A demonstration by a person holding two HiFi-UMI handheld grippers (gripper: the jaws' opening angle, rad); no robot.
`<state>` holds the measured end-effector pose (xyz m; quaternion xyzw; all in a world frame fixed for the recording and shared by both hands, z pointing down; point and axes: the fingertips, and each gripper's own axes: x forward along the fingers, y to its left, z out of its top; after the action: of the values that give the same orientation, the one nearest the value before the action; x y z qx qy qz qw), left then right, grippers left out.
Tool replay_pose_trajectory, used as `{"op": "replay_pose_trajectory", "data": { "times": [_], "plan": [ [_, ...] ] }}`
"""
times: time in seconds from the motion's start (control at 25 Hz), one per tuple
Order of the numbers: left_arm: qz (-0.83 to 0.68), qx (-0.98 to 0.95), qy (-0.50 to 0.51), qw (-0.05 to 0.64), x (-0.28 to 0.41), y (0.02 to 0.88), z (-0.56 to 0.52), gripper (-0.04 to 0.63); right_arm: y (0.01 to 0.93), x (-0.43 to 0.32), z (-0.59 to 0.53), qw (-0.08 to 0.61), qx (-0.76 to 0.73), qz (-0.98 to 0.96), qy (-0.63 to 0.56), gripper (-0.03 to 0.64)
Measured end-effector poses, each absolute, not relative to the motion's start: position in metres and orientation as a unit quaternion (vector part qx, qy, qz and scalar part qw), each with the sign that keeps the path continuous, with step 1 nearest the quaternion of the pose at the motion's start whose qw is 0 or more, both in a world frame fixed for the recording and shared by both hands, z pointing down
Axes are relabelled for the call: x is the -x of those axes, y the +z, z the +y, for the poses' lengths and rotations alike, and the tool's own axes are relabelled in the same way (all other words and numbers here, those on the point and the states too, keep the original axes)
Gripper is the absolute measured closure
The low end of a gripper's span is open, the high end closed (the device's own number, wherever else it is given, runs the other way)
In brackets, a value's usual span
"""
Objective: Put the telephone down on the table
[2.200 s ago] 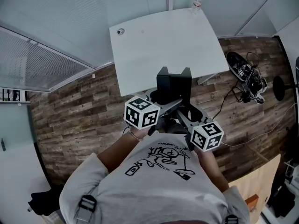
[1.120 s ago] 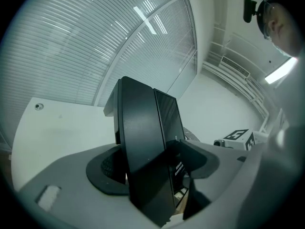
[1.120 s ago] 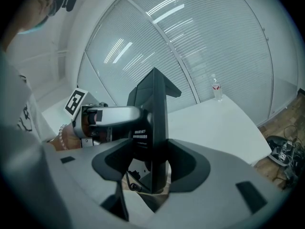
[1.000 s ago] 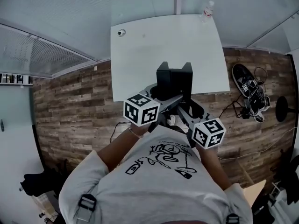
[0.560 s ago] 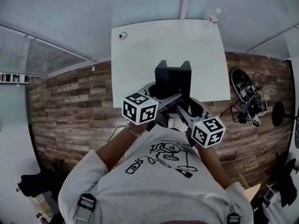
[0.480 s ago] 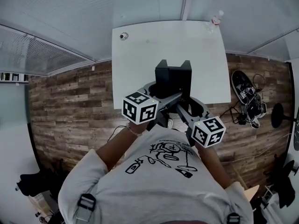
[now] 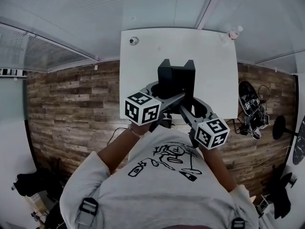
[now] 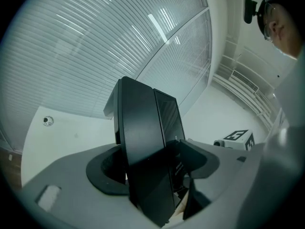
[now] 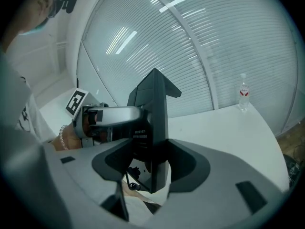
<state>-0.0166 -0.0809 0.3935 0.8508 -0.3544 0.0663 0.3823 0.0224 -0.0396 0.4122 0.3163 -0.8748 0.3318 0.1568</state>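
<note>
Black and blocky, the telephone (image 7: 176, 79) stands upright just ahead of the person's chest, held between the two tools. The left claw (image 7: 166, 95) is clenched on it from the left and the right claw (image 7: 189, 105) from the right. Beyond and below lies the white surface (image 7: 209, 56), whose near edge looks roughly under the telephone. The set-down probably runs forward and down, with both claws equally near. A bottle (image 7: 233, 34) stands at the far right corner.
</note>
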Motion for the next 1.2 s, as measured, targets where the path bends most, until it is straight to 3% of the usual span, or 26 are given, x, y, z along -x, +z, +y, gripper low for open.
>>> {"op": "replay_pose_trajectory", "data": {
  "times": [0.64, 1.2],
  "plan": [
    [-0.394, -0.823, 0.062, 0.403, 0.065, 0.415, -0.132, 0.264, 0.433, 0.022, -0.093, 0.175, -0.269, -0.882, 0.346, 0.403],
    [-0.418, -0.809, 0.063, 0.408, 0.025, 0.423, -0.153, 0.264, 0.44, -0.019, -0.117, 0.184, -0.241, -0.884, 0.355, 0.403]
  ]
}}
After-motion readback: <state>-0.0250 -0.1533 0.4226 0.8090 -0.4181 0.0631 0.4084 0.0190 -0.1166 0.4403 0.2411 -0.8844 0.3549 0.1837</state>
